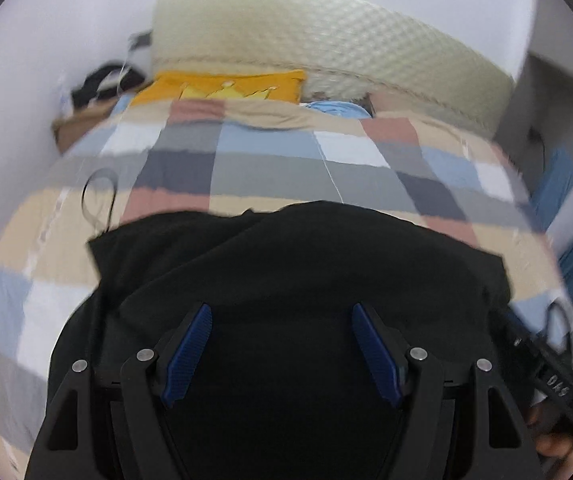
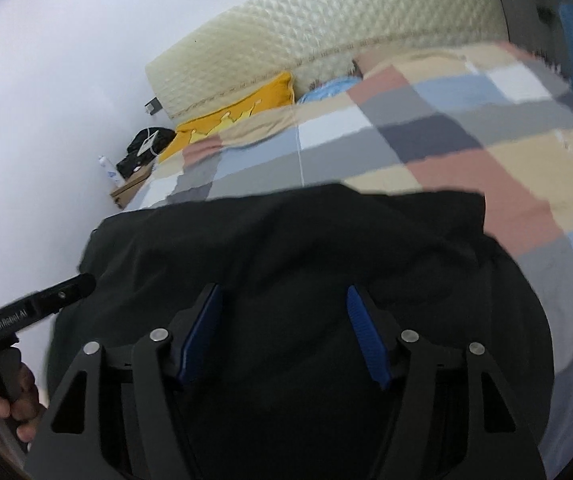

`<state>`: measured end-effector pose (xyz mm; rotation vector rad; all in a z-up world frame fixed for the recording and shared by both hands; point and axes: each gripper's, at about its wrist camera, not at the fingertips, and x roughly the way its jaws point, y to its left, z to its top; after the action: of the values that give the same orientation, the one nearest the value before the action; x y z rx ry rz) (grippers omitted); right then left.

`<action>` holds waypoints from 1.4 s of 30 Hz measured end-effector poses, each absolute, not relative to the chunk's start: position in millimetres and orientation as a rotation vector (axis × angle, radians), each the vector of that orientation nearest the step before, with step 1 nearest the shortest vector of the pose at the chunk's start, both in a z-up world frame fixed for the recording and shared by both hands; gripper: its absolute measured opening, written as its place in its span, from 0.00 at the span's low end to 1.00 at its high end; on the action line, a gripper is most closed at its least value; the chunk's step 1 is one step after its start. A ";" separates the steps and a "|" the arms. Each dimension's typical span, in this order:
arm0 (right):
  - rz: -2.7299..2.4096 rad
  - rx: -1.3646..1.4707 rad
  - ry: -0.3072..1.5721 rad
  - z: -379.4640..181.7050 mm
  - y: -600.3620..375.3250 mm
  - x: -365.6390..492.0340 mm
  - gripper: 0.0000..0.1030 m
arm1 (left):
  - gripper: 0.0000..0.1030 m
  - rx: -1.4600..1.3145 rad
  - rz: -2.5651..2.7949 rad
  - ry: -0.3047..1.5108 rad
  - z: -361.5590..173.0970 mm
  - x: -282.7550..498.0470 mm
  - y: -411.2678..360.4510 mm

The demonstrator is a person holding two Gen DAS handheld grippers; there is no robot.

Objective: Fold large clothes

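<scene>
A black garment (image 1: 286,264) is spread on the checked bedspread (image 1: 270,160), at its near end. The left gripper (image 1: 282,316) and right gripper (image 2: 282,296) are held above it, jaws spread wide, nothing pinched. A yellow pillow (image 1: 222,86) is seen beyond the garment, against the cream headboard (image 1: 326,28). No containers are seen.

Right tongs (image 2: 282,300) gape wide over a black garment (image 2: 286,240) spread on the checked bed (image 2: 446,140); left tongs (image 2: 46,300) at the garment's left edge; yellow pillow (image 2: 238,110) beyond.
</scene>
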<state>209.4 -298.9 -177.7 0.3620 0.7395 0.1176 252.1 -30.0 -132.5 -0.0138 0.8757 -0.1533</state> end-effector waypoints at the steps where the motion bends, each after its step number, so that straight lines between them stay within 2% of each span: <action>1: 0.107 0.326 0.730 -180.3 -295.5 216.4 0.64 | 0.70 0.011 -0.149 0.865 -136.6 256.0 -36.1; 12: 0.059 0.166 0.763 -197.9 -285.6 284.2 0.64 | 0.72 0.094 -0.148 0.832 -168.5 312.0 -66.5; 23: 0.107 0.151 0.818 -219.6 -273.5 316.1 0.66 | 0.73 -0.030 -0.200 0.832 -186.2 326.1 -45.3; 35: 0.161 0.135 0.829 -231.1 -270.3 307.8 0.66 | 0.74 0.006 -0.197 0.773 -194.6 309.7 -48.3; 37: 0.161 0.153 0.831 -233.0 -272.2 309.4 0.66 | 0.77 0.016 -0.207 0.778 -197.9 315.6 -51.3; 42: 0.144 0.158 0.826 -232.4 -272.1 306.0 0.66 | 0.78 0.013 -0.207 0.801 -202.4 319.9 -51.4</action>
<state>306.0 -272.1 -232.4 0.1579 0.8261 0.1438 319.9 -51.4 -202.4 0.0135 0.8012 -0.2068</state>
